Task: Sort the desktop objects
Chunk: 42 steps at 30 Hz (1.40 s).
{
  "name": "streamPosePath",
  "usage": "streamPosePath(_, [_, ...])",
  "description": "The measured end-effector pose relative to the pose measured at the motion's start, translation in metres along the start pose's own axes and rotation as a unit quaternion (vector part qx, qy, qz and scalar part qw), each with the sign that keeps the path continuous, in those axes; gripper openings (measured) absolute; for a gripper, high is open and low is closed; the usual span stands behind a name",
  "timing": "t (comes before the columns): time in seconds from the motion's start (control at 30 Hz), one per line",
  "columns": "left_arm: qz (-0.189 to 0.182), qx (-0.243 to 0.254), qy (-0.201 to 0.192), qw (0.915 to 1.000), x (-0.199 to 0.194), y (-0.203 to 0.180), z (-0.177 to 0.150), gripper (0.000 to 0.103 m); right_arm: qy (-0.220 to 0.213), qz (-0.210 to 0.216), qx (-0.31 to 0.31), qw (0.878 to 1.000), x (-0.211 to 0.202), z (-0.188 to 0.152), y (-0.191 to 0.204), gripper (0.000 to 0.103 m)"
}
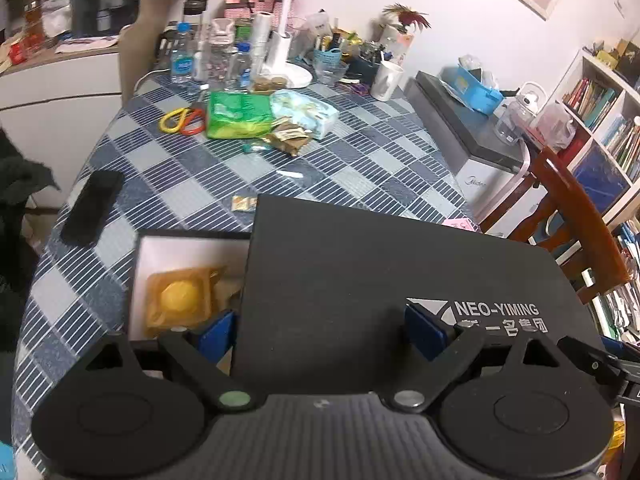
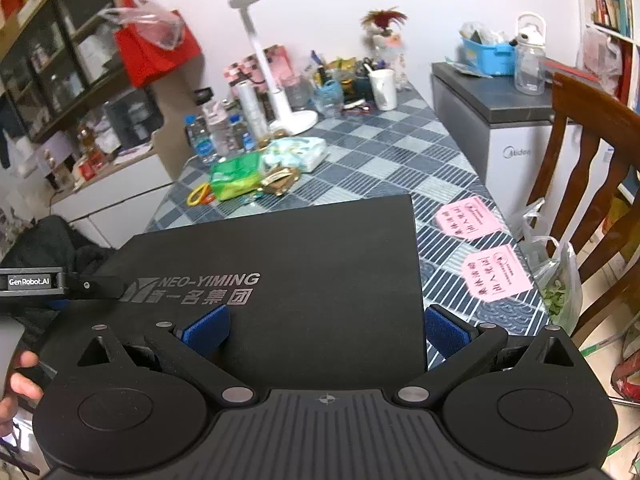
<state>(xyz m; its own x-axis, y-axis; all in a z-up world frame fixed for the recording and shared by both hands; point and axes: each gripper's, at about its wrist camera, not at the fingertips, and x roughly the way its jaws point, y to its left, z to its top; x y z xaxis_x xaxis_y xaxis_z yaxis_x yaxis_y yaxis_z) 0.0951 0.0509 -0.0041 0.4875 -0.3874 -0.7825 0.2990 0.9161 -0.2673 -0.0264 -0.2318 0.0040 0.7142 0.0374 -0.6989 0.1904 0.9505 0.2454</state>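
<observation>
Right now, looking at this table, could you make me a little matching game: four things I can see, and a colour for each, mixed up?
Things:
1. box lid
2. desk lamp
3. paper tags
4. tissue pack

Colours:
A. pink
B. green
C. black
D. white

Pairs: 1-C, 2-D, 3-A, 4-B
</observation>
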Motion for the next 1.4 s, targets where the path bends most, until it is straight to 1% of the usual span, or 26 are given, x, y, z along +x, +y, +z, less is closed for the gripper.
streamPosePath(0.3, [0.009,-0.017,-0.010,0.9998,-0.043,0.043,-0.046,0.103,-0.002,0.020,-0.024,1.000,-0.025,-0.044,0.048,0.103])
streamPosePath(0.57, [0.025,-0.020,-0.026,0.9991,-0.083,0.069,-0.090,0.103,0.006,0.047,-0.039,0.998,-0.044,-0.082,0.075,0.103])
streamPosePath(0.73, [0.024,-0.029,-0.026,0.9989,-0.098,0.082,-0.118,0.103,0.009,0.053,-0.048,0.997,-0.058,-0.105,0.084,0.103])
streamPosePath(0.9, [0.017,-0.044,-0.013,0.9988,-0.101,0.094,-0.147,0.103,0.019,0.052,-0.062,0.997,-0.066,-0.129,0.091,0.103])
streamPosePath(1.1, [0.019,-0.048,0.003,0.9987,-0.098,0.101,-0.180,0.103,0.044,0.048,-0.065,0.996,-0.064,-0.158,0.091,0.103])
streamPosePath(1.27, [0.010,-0.072,0.025,0.9971,-0.084,0.112,-0.207,0.103,0.061,0.038,-0.073,0.995,-0.061,-0.179,0.091,0.103])
streamPosePath(1.4, [0.010,-0.078,0.038,0.9962,-0.074,0.116,-0.221,0.103,0.078,0.039,-0.070,0.994,-0.054,-0.193,0.088,0.103])
